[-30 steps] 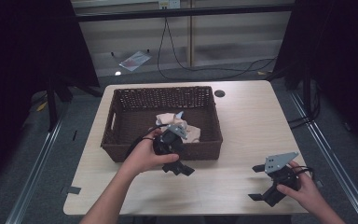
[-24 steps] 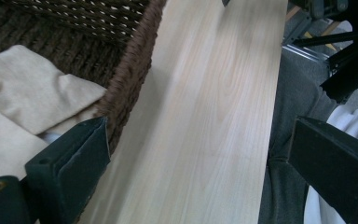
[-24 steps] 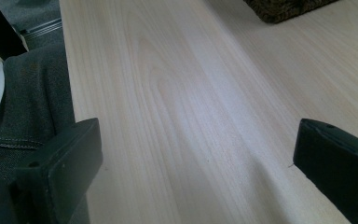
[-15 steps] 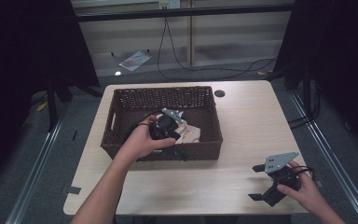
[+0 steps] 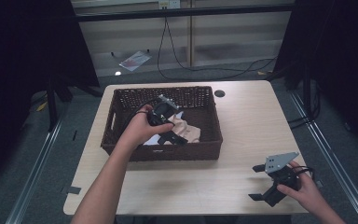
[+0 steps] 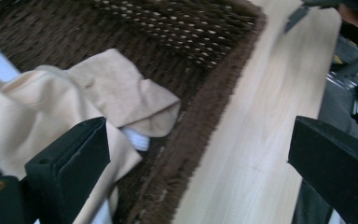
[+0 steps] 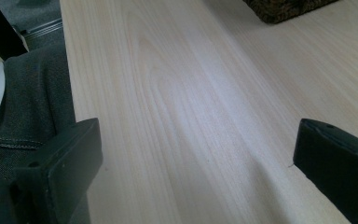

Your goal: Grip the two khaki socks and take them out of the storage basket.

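- Pale wooden table (image 5: 242, 140) is standing on a grey floor with dark curtains at both sides, seen from the high view; a dark brown woven wicker basket (image 5: 121, 100) is sitting on its left half, and a soft beige cloth (image 5: 186, 130) is lying crumpled in the basket's near right part, over something white.
- From that same high view, the left gripper (image 5: 177, 138) is reaching into the basket just over the cloth, while the right gripper (image 5: 260, 183) is resting near the table's front right corner, well apart from the basket.
- Left gripper view is showing its jaws spread wide and holding nothing, one over the beige cloth (image 6: 51, 112), the other out over the bare wood; folds and a loose flap, which the high view is blurring, are standing out plainly here.
- Cloth of this kind is probably handling light and limp, sagging when lifted; a raised fold or the flap edge looks the best place to pinch.
- Right gripper view is showing its jaws spread over bare wood, with a corner of the basket (image 7: 289, 9) at top.
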Demonstrator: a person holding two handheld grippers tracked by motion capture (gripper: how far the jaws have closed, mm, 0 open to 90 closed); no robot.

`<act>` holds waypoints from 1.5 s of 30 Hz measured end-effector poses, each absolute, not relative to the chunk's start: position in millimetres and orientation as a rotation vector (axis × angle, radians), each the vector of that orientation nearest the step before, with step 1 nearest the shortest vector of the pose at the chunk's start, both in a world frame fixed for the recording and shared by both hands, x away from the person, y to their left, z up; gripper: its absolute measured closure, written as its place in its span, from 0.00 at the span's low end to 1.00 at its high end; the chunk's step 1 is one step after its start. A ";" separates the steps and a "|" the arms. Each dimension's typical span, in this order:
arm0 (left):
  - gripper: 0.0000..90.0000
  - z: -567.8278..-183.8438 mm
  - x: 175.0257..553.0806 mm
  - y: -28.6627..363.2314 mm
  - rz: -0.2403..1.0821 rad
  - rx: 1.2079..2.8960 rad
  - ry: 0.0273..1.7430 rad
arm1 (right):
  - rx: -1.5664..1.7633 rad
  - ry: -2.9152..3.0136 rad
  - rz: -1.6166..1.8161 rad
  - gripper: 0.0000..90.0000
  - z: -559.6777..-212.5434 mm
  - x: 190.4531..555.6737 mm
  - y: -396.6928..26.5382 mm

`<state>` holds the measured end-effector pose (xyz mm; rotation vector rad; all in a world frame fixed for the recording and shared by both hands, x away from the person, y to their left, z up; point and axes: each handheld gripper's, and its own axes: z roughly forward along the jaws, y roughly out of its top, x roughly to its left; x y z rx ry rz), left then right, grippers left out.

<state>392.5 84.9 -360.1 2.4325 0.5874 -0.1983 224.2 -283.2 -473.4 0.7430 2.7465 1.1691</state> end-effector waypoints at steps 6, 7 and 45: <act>0.05 -360.3 402.3 84.6 -0.172 2.456 0.632 | 0.742 2.744 1.171 0.01 -473.1 224.2 -283.5; 0.05 -361.5 406.0 85.0 -0.168 2.462 0.645 | 0.741 2.746 1.170 0.01 -473.2 224.2 -283.5; 0.15 -409.4 458.9 96.3 0.038 2.444 0.977 | 0.732 2.750 1.174 0.01 -472.9 223.8 -283.6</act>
